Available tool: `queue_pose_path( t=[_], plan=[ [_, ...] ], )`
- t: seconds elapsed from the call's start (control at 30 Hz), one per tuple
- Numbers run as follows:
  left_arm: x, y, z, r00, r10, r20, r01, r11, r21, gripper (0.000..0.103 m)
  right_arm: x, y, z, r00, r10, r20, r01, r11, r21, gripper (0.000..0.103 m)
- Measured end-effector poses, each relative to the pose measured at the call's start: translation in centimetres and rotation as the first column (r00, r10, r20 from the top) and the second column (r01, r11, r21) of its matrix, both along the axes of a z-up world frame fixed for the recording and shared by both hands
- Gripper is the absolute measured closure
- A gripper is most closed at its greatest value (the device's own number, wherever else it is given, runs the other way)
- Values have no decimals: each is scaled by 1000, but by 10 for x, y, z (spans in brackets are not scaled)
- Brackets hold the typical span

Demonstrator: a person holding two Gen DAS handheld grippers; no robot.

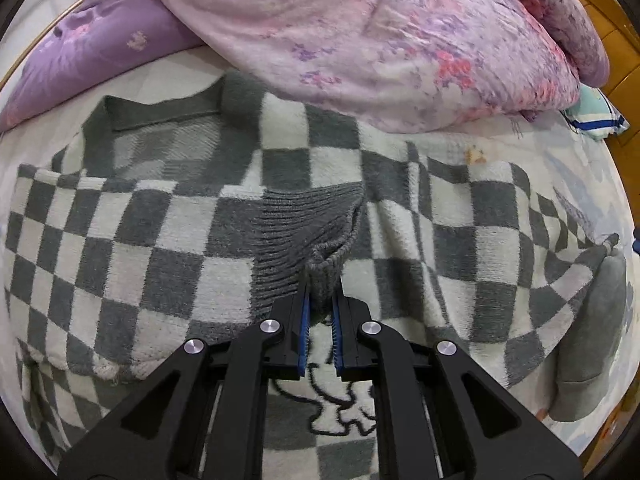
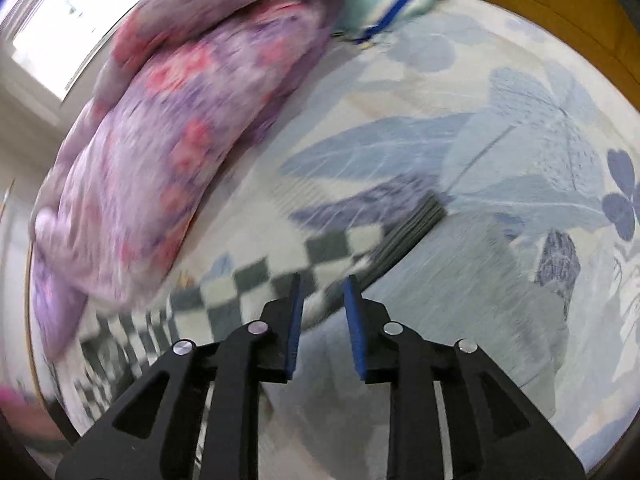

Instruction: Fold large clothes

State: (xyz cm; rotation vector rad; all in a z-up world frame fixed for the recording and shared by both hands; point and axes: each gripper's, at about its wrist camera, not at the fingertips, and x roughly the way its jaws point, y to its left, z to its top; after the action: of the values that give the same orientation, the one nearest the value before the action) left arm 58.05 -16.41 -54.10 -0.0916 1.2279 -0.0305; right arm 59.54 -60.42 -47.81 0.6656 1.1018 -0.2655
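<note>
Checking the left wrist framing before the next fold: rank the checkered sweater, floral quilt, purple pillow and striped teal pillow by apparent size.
1. checkered sweater, fills most of the view, though it lies nearest the camera.
2. floral quilt.
3. purple pillow, partly covered by the quilt, so true size unsure.
4. striped teal pillow, only a corner shows.

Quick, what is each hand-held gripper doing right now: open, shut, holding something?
Left hand-held gripper: shut on the grey ribbed cuff of the checkered sweater.
Right hand-held gripper: open, holding nothing.
</note>
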Motion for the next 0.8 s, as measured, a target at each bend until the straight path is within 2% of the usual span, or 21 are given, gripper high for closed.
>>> queue_pose_path(
  t=[0.07,0.17,0.2,0.27,0.3,0.33,0.4,0.53,0.63,0.7,0.8],
  plan=[
    [2,-8,-13,998,-30,-46,30,999,14,94,11,-11,-11,997,-29,-69,32,999,39,55],
    [3,-14,-27,995,-40,-90,42,999,16,92,28,-22,-28,985,-51,-165,56,998,23,55],
    [4,-13,-29,995,-31,-99,32,999,6,89,34,-24,-35,980,-54,-194,61,998,31,55],
    [5,-13,-31,994,-29,-104,27,1000,-15,71,39,-23,-48,958,-41,-283,52,998,30,54],
    [4,-13,-32,993,-34,-114,30,999,-37,52,40,-25,-55,953,-62,-296,78,996,42,53],
    [2,-13,-31,993,-41,-110,36,998,-48,39,40,-27,-59,951,-73,-301,94,994,55,53],
    [-4,-15,-25,993,-67,-92,61,996,-66,38,41,-34,-73,945,-97,-312,128,989,80,53],
    [-20,-13,-4,994,-93,-53,86,987,-134,35,34,-48,-86,952,-161,-260,202,969,140,53],
    [-33,2,17,999,-47,10,48,985,-169,28,33,-49,-74,963,-176,-204,203,972,119,54],
    [-35,16,21,1000,11,26,-7,991,-135,27,38,-42,-68,974,-139,-180,157,984,87,53],
    [-27,29,6,998,59,-33,-62,993,-105,28,46,-38,-82,967,-96,-236,116,990,74,53]
  ],
)
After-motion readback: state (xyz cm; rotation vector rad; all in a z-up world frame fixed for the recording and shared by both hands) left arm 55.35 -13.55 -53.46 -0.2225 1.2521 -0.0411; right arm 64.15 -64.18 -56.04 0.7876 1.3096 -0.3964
